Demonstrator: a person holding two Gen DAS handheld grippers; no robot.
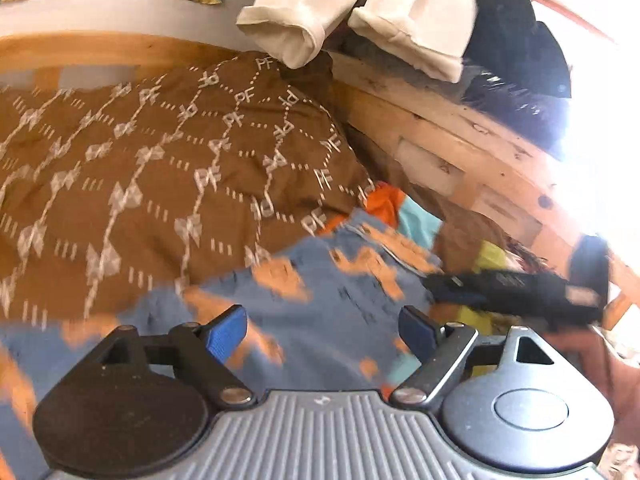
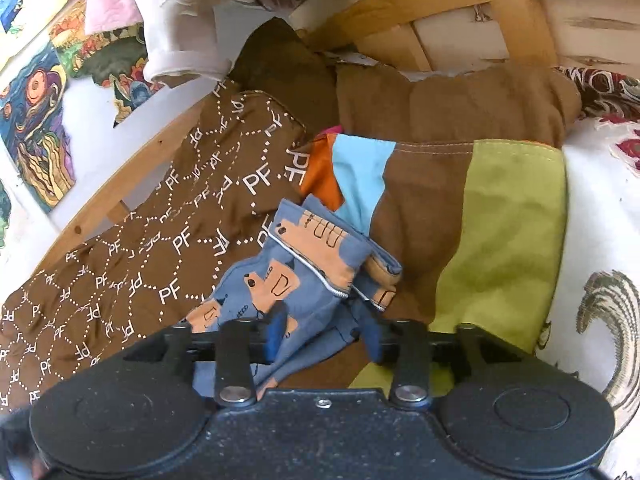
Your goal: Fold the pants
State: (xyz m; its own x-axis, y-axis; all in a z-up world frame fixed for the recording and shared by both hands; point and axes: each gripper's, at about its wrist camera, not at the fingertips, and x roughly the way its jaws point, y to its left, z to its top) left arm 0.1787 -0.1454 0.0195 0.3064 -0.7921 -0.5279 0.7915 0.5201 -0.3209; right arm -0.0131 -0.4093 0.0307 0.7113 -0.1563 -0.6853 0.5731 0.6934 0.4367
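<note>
The pants point(image 1: 320, 292) are small, blue with orange animal prints, and lie on a brown quilt on a bed. In the left wrist view my left gripper point(image 1: 323, 330) hangs just above them, jaws wide open and empty; the picture is blurred. My right gripper point(image 1: 520, 292) shows there as a dark shape at the pants' right end. In the right wrist view my right gripper point(image 2: 324, 336) has its blue fingers closed on a bunched fold of the pants point(image 2: 304, 276), whose waistband end lies ahead.
A brown "PF" patterned quilt point(image 1: 140, 168) covers the bed. A patchwork cover in brown, green and light blue point(image 2: 500, 240) lies to the right. A wooden bed frame point(image 1: 460, 136) runs behind. White cloth point(image 1: 360, 12) hangs above it.
</note>
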